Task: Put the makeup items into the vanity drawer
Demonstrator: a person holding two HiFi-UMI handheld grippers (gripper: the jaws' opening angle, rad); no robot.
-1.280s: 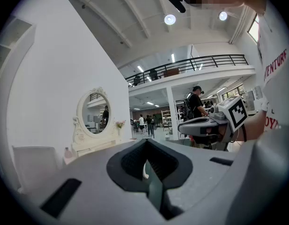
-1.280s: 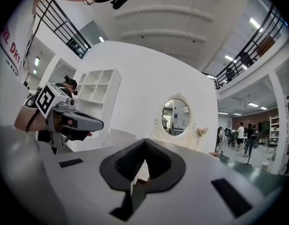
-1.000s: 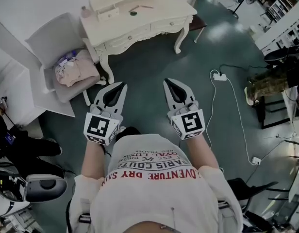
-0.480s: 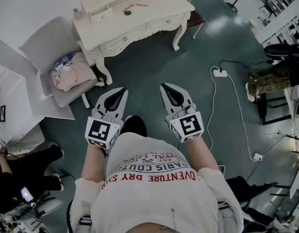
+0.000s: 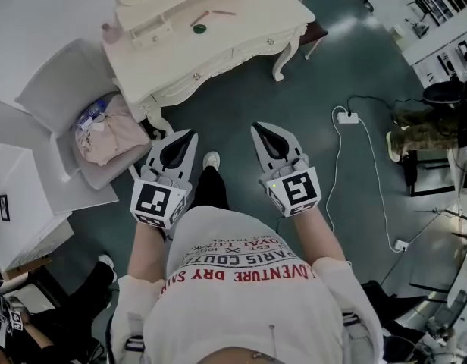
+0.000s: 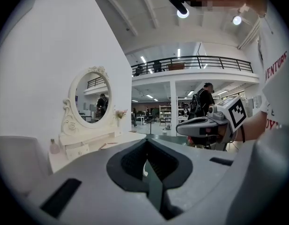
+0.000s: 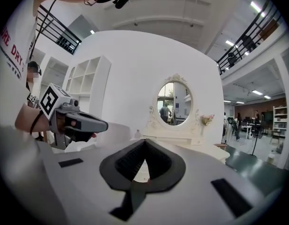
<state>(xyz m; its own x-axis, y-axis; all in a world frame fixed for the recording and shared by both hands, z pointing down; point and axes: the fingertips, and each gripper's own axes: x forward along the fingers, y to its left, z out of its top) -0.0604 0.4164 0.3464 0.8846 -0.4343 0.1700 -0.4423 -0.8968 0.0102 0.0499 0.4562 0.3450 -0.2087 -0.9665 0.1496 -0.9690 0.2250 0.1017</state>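
Makeup items [image 5: 199, 29] on the vanity [image 5: 256, 21]: too small for identification

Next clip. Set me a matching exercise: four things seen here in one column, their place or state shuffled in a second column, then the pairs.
1. green round item
2. power strip
3. pink cloth
4. right gripper

A. on the floor
B. jaws shut, nothing held
C. on top of the vanity
D. on the chair

Pairs: 1-C, 2-A, 3-D, 4-B

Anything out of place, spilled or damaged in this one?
Nothing spilled or damaged. A cloth heap lies on the armchair beside the vanity, and a cable trails loose across the floor.
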